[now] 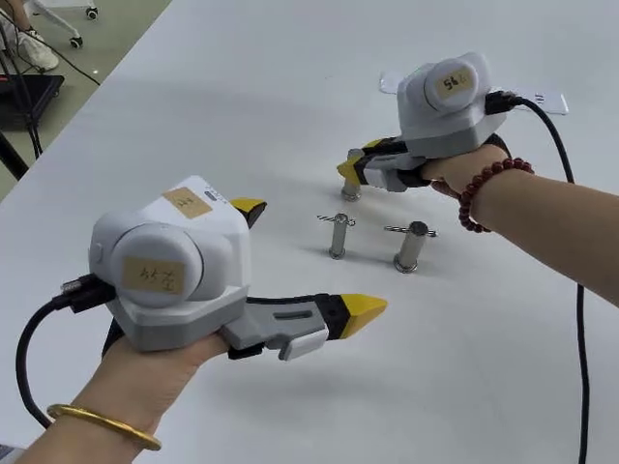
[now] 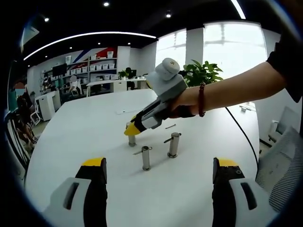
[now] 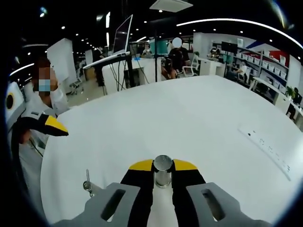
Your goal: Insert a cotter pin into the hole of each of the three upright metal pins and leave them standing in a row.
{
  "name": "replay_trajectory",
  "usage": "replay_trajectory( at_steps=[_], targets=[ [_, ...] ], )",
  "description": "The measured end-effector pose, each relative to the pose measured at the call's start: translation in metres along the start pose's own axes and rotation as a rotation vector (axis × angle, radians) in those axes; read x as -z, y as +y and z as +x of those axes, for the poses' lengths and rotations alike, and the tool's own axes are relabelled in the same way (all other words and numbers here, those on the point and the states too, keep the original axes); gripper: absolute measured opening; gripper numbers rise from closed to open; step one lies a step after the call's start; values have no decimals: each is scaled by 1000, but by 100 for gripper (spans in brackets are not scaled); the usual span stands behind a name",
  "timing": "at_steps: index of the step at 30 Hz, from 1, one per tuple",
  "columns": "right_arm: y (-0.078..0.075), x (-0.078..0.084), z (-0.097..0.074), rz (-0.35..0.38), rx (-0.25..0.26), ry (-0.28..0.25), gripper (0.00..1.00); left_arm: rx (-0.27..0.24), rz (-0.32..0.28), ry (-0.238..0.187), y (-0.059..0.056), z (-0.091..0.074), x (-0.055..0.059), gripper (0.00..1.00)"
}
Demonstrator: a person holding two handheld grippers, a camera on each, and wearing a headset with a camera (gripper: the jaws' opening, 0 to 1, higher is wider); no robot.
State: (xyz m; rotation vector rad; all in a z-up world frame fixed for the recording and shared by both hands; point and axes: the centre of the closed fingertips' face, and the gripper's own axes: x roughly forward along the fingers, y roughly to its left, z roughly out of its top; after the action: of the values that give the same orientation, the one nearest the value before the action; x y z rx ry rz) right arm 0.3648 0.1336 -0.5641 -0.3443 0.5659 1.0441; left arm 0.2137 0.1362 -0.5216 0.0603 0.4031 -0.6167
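Far pin (image 3: 163, 178) stands clamped in the right gripper (image 3: 163, 165), clearest in the right gripper view; the head view adds the middle pin (image 1: 338, 237) and end pin (image 1: 410, 248) on the table (image 1: 484, 367), each holding a cotter pin (image 1: 331, 219), and the left gripper (image 1: 310, 256) wide open.

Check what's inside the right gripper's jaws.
The right gripper holds an upright metal pin, round top showing. Jaws cover its sides and lower shaft; whether it's pinned can't be seen.

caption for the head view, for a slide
Right hand-held gripper grips the far upright silver metal pin; two nearer pins carry thin wire cotter pins; left hand-held gripper open.
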Motion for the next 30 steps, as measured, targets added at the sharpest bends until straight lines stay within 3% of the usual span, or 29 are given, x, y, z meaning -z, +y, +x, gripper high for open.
replay_trajectory(
  at_steps=[12,30],
  targets=[
    [-16,17,-30,-32,26,23,8,5,7,2,-2,0,0,92],
    [-29,58,-87,19,47,27,8,9,13,9,-3,0,1,92]
  ],
)
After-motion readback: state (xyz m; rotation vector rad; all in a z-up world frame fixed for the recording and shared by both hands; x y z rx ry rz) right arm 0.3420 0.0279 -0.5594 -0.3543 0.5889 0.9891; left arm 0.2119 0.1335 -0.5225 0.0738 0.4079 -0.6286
